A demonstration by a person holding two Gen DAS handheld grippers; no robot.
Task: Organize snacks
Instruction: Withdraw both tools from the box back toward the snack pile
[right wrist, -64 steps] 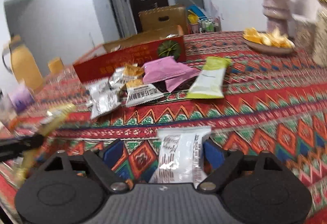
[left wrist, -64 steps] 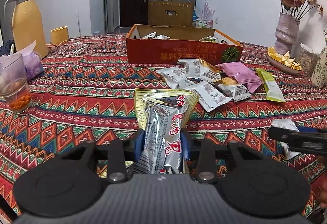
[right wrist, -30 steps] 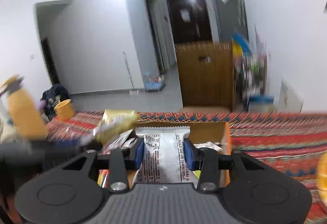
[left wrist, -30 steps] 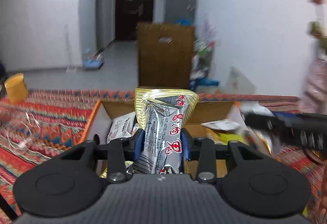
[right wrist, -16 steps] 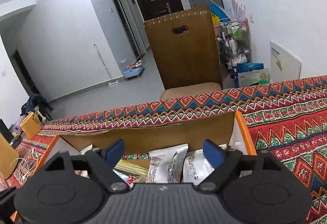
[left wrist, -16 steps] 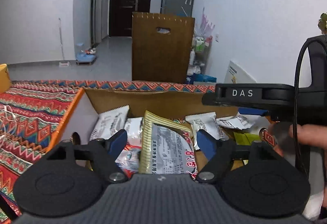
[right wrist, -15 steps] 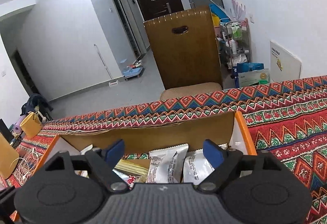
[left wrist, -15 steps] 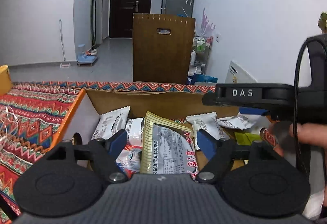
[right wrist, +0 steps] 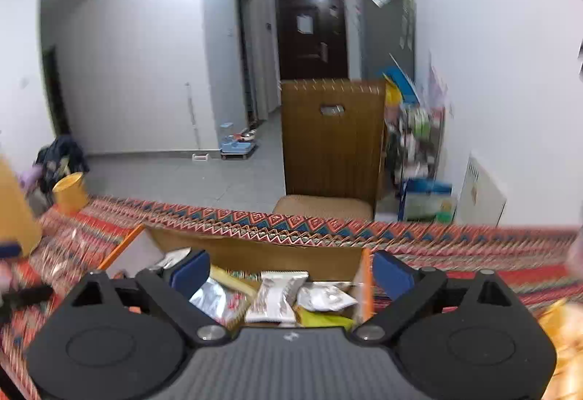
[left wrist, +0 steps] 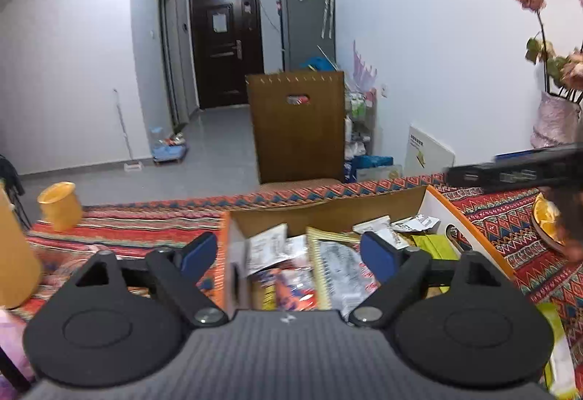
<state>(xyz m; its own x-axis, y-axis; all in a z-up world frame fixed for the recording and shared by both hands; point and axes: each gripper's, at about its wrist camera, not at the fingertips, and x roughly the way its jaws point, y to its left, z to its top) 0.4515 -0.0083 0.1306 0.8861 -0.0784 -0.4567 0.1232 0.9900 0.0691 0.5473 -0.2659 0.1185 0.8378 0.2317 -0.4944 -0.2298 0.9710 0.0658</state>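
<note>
Snacks (left wrist: 328,265) fill the box (left wrist: 433,199) (both claws (left wrist: 289,252) (right wrist: 291,274) just opened wide, empty).

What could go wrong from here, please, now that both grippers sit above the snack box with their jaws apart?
1. The left gripper, whose jaws have just been opening with nothing between them, has its left finger outside the orange box wall; lowering might catch the wall.
2. The silver and gold packet lies slanted on the pile in the box and might slide.
3. The right gripper has also just been opening, empty; the blurred fruit plate beside it might get knocked.
</note>
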